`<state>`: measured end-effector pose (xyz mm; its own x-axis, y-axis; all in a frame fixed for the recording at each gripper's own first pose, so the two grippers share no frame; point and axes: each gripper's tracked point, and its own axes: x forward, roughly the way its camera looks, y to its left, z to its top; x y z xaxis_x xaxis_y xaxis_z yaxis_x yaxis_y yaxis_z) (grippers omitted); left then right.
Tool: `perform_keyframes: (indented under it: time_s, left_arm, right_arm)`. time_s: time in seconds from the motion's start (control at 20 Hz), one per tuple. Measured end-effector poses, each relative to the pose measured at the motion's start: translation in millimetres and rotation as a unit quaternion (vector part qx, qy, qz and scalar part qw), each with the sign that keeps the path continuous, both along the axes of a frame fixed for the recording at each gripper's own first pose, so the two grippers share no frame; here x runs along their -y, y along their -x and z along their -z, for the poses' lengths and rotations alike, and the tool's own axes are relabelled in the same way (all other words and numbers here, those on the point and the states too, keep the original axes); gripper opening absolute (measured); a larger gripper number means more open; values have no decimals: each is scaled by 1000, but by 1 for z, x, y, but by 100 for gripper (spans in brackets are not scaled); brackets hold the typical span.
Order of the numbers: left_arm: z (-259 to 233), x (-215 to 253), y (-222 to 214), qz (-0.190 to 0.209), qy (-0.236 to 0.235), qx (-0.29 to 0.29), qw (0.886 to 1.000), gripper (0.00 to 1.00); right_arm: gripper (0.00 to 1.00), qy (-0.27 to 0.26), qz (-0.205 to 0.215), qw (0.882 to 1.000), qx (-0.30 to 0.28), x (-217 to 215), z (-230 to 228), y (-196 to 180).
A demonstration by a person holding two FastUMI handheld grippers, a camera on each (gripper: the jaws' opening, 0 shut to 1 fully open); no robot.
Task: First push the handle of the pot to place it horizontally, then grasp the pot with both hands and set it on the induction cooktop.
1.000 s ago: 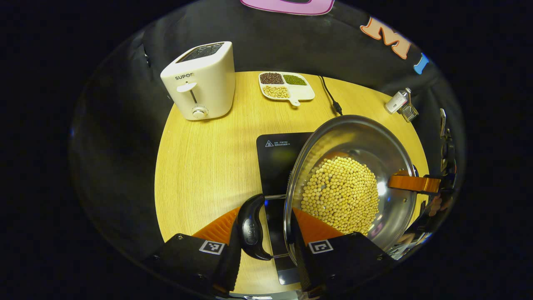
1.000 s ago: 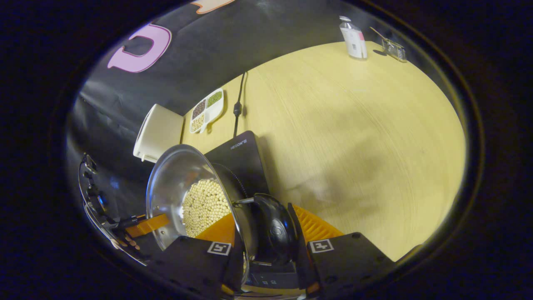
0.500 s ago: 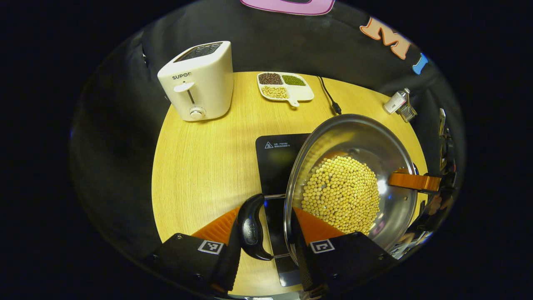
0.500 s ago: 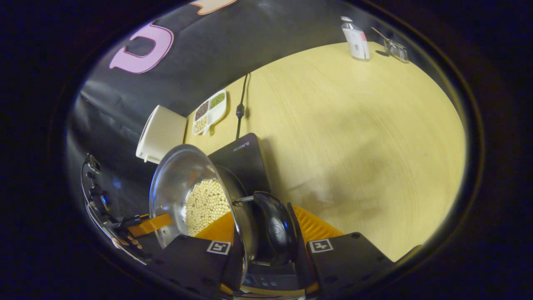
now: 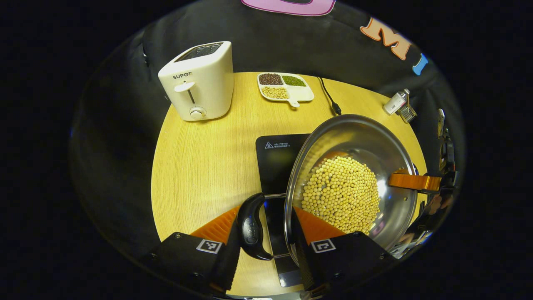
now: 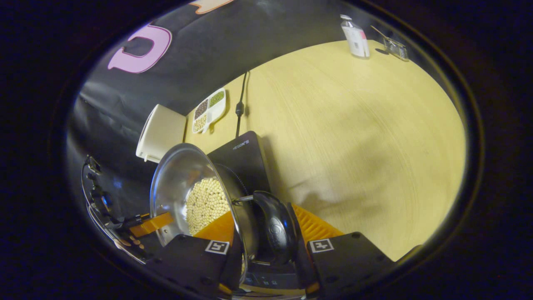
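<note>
1. Left gripper (image 5: 266,231): its two fingers straddle the pot's near handle (image 5: 251,227) and rim, one finger outside the black handle, the other inside the bowl against the wall. It is clamped on that handle and rim. The finger bases are cut off at the bottom of the left gripper view.

2. Right gripper (image 6: 266,233): the same arrangement on the opposite handle (image 6: 275,231), with one finger inside the bowl and one outside the handle, closed on it. In the left gripper view one of its fingers (image 5: 412,182) shows at the far rim; the hand behind it is too dark to make out.

3. Pot (image 5: 354,137): steel, holding pale round beans (image 5: 341,196). It overlaps the induction cooktop (image 5: 277,160). Whether its base touches the cooktop cannot be told; the underside is hidden.

4. Cooktop: black, flat on the wooden table (image 5: 200,166); its right part is covered by the pot. A black cable (image 5: 329,96) lies behind it.

5. Further out: a cream toaster (image 5: 200,81), a divided dish of grains (image 5: 285,85), and a small bottle (image 5: 395,102) with a metal item beside it, too small to identify.
</note>
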<state>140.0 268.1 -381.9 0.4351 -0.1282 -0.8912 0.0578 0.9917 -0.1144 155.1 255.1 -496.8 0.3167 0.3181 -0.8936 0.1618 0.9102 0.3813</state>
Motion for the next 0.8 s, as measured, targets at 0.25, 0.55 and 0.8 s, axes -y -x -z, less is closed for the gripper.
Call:
perform_keyframes:
  time_s: [0.25,0.55,0.8]
  left_arm:
    - [15,-10,2,-49,-7,9,999,86]
    - [-23,-12,6,-84,-28,70,994,100]
    - [-64,7,10,-83,-56,106,989,98]
  right_arm:
    - [56,-3,-10,1000,15,2,-6,1]
    - [100,1,-12,996,89,33,-55,-15]
    - [96,2,-21,989,144,73,-103,-16]
